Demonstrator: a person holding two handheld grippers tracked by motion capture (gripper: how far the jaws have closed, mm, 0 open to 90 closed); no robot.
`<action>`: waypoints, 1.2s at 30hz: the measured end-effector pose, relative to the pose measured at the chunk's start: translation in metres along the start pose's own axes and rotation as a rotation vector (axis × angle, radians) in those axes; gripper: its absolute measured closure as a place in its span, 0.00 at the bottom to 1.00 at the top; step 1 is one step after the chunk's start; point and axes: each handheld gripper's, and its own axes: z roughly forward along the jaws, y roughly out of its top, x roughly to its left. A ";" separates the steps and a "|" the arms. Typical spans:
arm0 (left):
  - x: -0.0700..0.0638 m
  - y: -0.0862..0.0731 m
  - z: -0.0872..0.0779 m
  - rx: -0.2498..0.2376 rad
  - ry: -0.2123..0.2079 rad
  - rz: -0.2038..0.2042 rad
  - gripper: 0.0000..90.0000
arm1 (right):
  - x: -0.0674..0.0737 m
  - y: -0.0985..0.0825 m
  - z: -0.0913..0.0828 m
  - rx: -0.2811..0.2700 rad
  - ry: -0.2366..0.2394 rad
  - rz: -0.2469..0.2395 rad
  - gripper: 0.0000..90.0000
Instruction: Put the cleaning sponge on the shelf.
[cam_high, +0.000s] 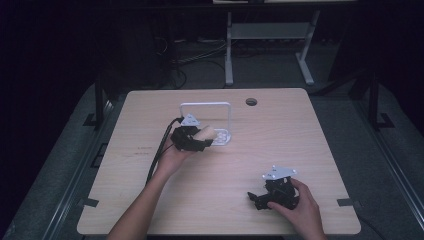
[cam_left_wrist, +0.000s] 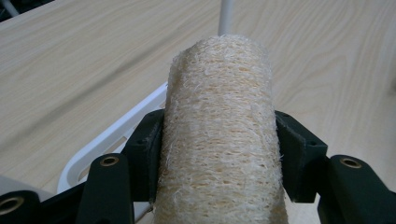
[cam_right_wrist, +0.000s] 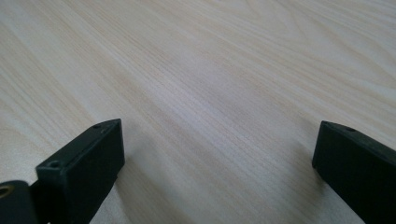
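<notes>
On the light wooden table, the left gripper is held by the person's left hand left of centre, with its black cable trailed back toward the near edge. A pale, fibrous loofah roll is clamped between its jaws, pressed from both sides (the roll stands out well past the jaw tips in the left gripper view). The roll is positioned over the base of a white wire rack, whose upright loop is seen just behind it; whether roll and rack are touching cannot be told. Farther right, near the front edge, the right gripper is held low by the right hand, jaws spread wide apart over bare wood, nothing between them.
</notes>
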 end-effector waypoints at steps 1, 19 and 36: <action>0.001 0.000 0.002 0.004 0.004 -0.002 0.46 | 0.000 0.000 0.000 0.000 0.000 0.000 0.02; 0.006 -0.001 0.041 0.048 0.064 -0.048 0.46 | 0.000 0.000 0.000 0.000 0.000 0.000 0.02; 0.010 0.000 0.057 0.103 0.084 -0.038 0.45 | 0.000 0.000 0.000 -0.002 0.003 0.005 0.02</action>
